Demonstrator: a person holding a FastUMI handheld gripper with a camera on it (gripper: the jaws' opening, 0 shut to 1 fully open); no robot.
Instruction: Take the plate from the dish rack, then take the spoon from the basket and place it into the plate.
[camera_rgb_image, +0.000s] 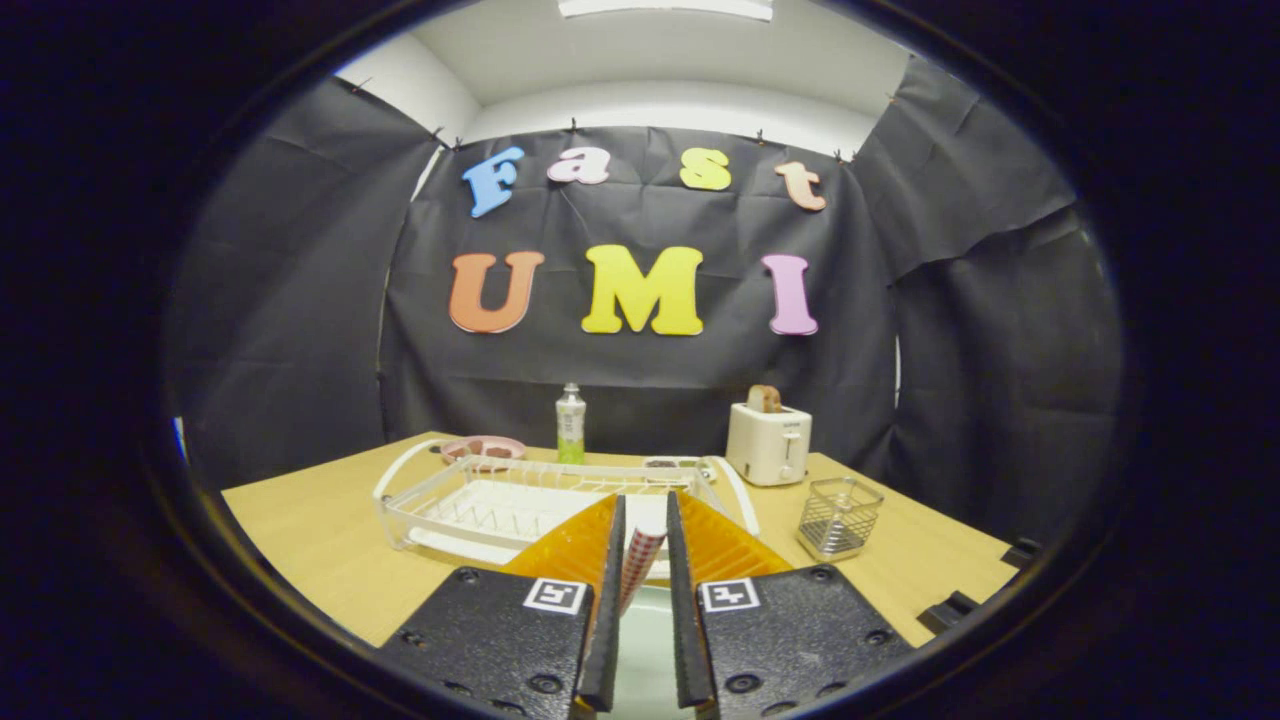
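Observation:
My gripper (646, 500) points across the table toward the white dish rack (440, 490), its orange fingers (575, 545) standing close together. A spoon's red-and-white checked handle (640, 565) stands tilted in the narrow gap and spans it from finger to finger; its bowl is hidden. Beneath the fingers, a pale plate (645, 650) shows through the gap. The wire basket (838, 515) stands to the right of the fingers, with nothing visible inside it. No plate is visible in the rack.
A white toaster (768, 443) holding a slice of bread stands behind the basket. A green bottle (570, 425) and a pink dish (483, 448) sit behind the rack. Bare wooden tabletop (310, 540) lies left of the rack.

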